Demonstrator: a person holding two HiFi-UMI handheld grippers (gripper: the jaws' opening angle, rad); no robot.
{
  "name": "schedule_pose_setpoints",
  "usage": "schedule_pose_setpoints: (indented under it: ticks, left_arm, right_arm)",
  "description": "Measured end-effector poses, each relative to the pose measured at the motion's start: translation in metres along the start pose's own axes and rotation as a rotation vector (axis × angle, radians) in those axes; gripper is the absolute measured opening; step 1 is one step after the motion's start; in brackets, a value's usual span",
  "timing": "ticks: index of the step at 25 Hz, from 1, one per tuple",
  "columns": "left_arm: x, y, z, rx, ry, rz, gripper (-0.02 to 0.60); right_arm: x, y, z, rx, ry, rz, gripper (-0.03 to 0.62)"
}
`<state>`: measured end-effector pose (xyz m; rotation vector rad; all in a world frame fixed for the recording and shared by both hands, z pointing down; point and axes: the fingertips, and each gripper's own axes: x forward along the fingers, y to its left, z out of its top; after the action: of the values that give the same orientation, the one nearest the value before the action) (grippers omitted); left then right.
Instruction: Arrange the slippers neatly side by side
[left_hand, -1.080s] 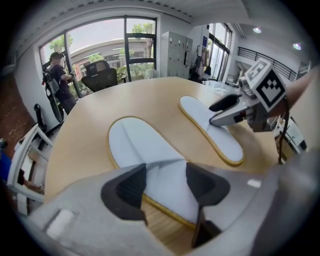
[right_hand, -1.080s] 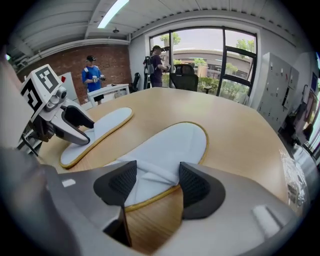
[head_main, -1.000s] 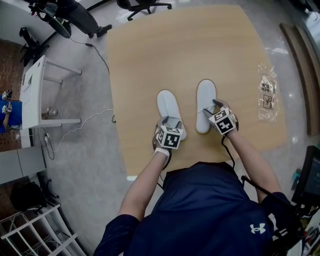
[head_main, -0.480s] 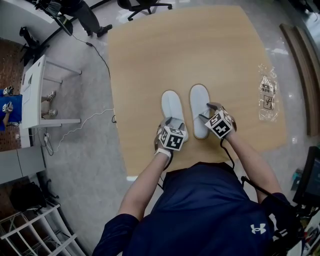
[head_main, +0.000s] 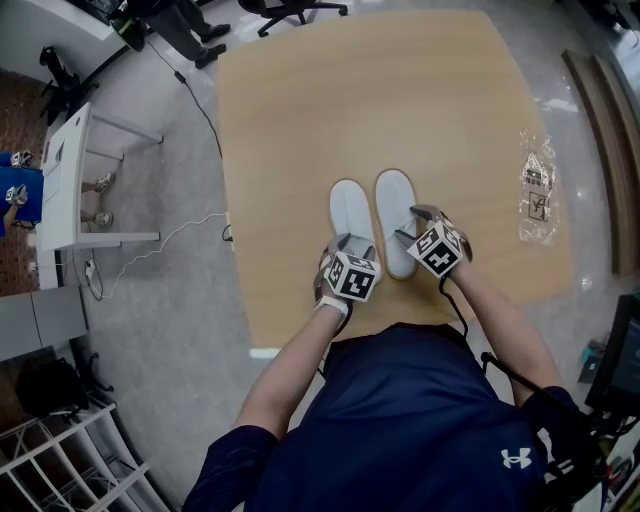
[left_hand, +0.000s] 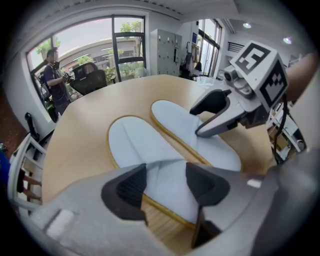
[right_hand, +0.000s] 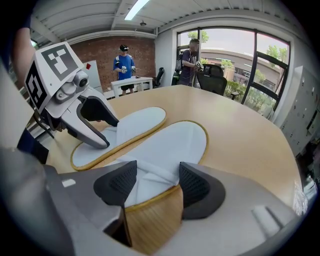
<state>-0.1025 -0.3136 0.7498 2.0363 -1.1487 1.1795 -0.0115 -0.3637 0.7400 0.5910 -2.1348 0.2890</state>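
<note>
Two flat white slippers with tan edging lie side by side, almost touching, on the round wooden table (head_main: 400, 100). The left slipper (head_main: 350, 208) (left_hand: 137, 142) (right_hand: 132, 122) has its near end between the pads of my left gripper (head_main: 346, 245) (left_hand: 165, 182) (right_hand: 112, 134), which is shut on its raised fabric. The right slipper (head_main: 394, 200) (left_hand: 182, 125) (right_hand: 177, 142) is pinched at its near end by my right gripper (head_main: 415, 225) (right_hand: 156, 182) (left_hand: 196, 122), white fabric bunched between the pads. Both slippers point away from me.
The table's near edge lies just below the grippers. A clear plastic bag (head_main: 535, 190) lies on the floor at right. A white desk (head_main: 65, 180) and a cable (head_main: 180, 240) are on the left. An office chair base (head_main: 290, 10) stands beyond the table; people stand far off.
The right slipper has slid left with my right gripper and the gap between the slippers has closed. The left slipper and gripper shifted slightly right.
</note>
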Motion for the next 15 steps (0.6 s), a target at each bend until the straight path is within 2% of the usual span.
schedule_pose_setpoints:
  ticks: [15]
  left_arm:
    - [0.0004, -0.0044, 0.0024, 0.013, -0.003, -0.008, 0.252]
  right_arm:
    - [-0.0007, 0.0023, 0.0014, 0.013, -0.002, -0.004, 0.275]
